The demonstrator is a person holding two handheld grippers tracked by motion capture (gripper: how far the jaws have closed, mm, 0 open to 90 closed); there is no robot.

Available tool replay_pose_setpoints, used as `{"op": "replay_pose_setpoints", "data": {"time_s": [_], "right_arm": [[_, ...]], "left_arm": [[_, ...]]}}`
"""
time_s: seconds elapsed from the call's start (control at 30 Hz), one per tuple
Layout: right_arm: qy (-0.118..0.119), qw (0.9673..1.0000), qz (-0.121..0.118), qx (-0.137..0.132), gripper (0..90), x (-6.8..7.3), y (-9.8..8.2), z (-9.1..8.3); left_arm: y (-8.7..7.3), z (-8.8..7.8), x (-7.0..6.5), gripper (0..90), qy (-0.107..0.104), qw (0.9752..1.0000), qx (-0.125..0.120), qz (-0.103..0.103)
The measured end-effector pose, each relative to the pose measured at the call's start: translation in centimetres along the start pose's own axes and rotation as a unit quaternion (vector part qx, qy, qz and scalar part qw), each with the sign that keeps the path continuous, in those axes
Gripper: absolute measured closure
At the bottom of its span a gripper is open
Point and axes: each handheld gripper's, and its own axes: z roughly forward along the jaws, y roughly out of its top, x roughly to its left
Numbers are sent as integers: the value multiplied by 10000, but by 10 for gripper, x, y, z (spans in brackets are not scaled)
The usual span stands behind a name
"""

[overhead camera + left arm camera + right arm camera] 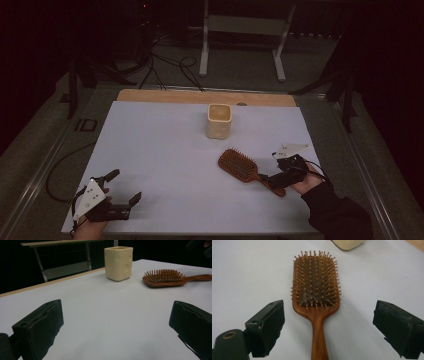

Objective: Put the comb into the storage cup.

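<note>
Hairbrush (239,165) lying bristles-up, lower right of centre on white table (165,165); wooden, judged rigid, light; best gripped at narrow handle. Right gripper (276,178) spread wide astride handle. Cup (219,120) behind. Left gripper (120,187) spread, empty, lower left.

A reddish-brown wooden paddle hairbrush (240,166) lay flat on the white table cover, bristles up, its broad rectangular head pointing toward the far left and its slim handle running back toward the near right edge. Rows of small wooden pins stood upright across a dark cushion. Just beyond the brush head, near the table's far edge, a cream, square-sided ceramic cup (219,120) stood upright, its walls dimpled with shallow round dents.
</note>
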Motion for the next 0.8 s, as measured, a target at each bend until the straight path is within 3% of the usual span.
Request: {"op": "replay_pose_setpoints", "data": {"time_s": [0.23, 0.3, 0.47, 0.7, 0.8], "right_arm": [[-12, 9996, -140, 258, 129, 3, 3, 3], [30, 9988, -178, 459, 139, 5, 3, 7], [-54, 9983, -242, 526, 135, 9, 3, 11], [136, 9960, -328, 826, 111, 10, -2, 23], [183, 9952, -258, 922, 112, 11, -4, 29]], "left_arm": [[0, 0, 0, 0, 0, 10000, 2, 5], [0, 0, 0, 0, -8, 10000, 12, 6], [0, 0, 0, 0, -12, 10000, 19, 21], [0, 0, 0, 0, -19, 10000, 13, 7], [0, 0, 0, 0, -23, 10000, 28, 17]]}}
